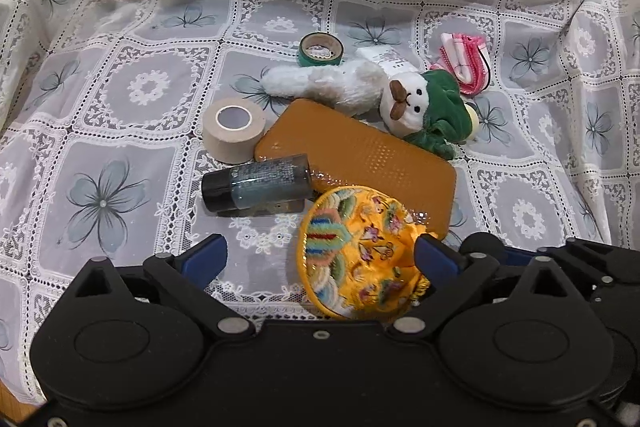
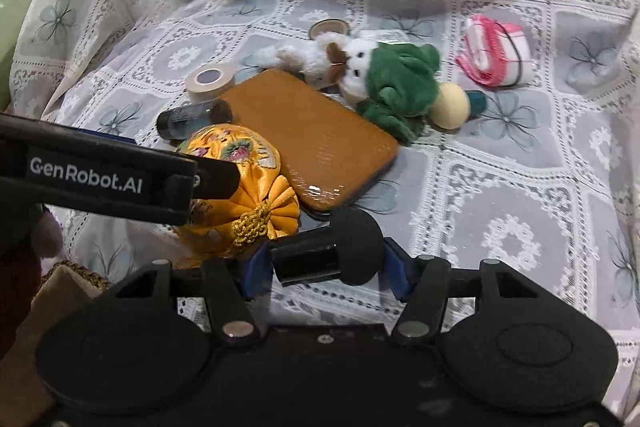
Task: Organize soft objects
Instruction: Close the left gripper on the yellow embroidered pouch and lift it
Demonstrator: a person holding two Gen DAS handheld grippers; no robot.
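Yellow embroidered pouch (image 1: 360,247) on the lace cloth (image 1: 120,107), framed by the wide-open left gripper (image 1: 320,251), pads not pressing, probably lined up for a pick. Alongside, right gripper (image 2: 325,267) clenched on a black foam-tipped cylinder (image 2: 308,259). Visible from the right wrist only: that cylinder and the pouch's gold knot (image 2: 252,223); farther off, plush dog (image 2: 360,67) untouched.

A white lace cloth (image 1: 132,95) with grey flower prints covers the whole surface. On it lies a flat orange case (image 1: 360,155), the landmark here. Touching the case's left end lies a dark bottle (image 1: 256,187) on its side. Just behind that end sits a beige tape roll (image 1: 232,127). Farther behind the case stands a green tape roll (image 1: 321,49).
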